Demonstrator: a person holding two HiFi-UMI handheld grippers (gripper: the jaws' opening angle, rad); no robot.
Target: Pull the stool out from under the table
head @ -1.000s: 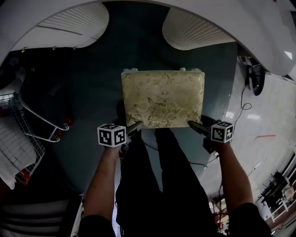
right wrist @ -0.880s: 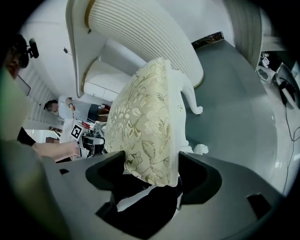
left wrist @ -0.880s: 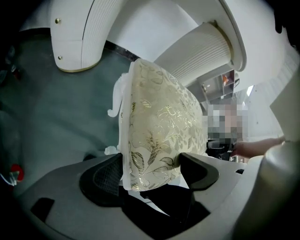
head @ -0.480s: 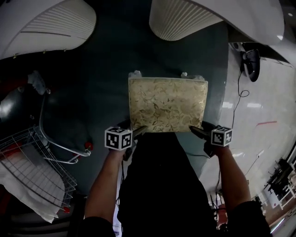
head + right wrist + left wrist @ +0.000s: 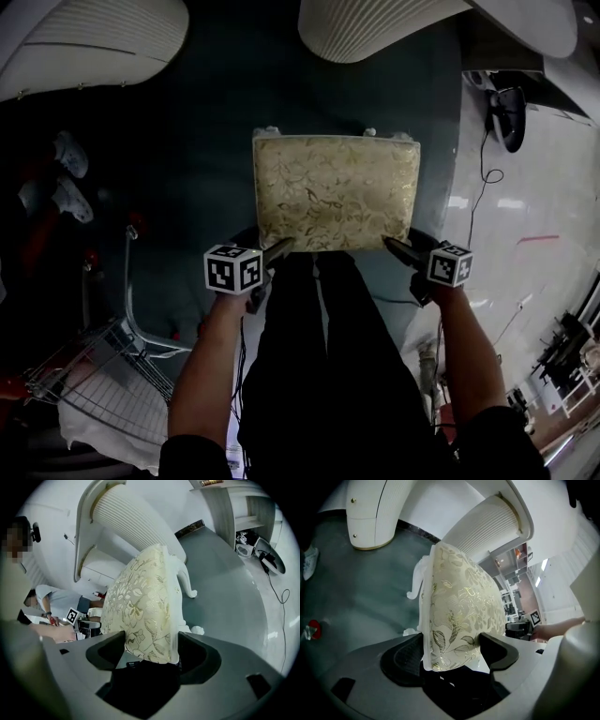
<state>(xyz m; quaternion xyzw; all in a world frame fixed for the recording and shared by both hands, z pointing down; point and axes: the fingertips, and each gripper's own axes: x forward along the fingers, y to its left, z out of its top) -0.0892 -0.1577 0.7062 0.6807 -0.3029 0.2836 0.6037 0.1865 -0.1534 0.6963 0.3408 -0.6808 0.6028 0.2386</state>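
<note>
While both tongs grip, count: one stool (image 5: 336, 192), two tongs, two white ribbed bases (image 5: 375, 28), one wire cart (image 5: 103, 375).
Left tongs (image 5: 278, 249): jaws clamped on the cushion's near left corner.
Right tongs (image 5: 398, 248): jaws clamped on its near right corner.
Stool: gold-flowered cushion on white curled legs, standing on the floor between the tongs and the bases, apart from both bases.
Surface (image 5: 534, 23): white, curved, above the bases.
Room: dark grey-green floor (image 5: 216, 141); pale glossy floor (image 5: 534, 234) at right.

Floor (image 5: 206, 122): dark grey-green surface, meeting pale glossy tile (image 5: 534, 216) at right. On the dark part: stool (image 5: 336, 192) with gold floral cushion, two white ribbed table bases (image 5: 89, 37) at the top, wire cart (image 5: 103, 375) lower left. Black cable (image 5: 484, 178) trails over the tile.
</note>
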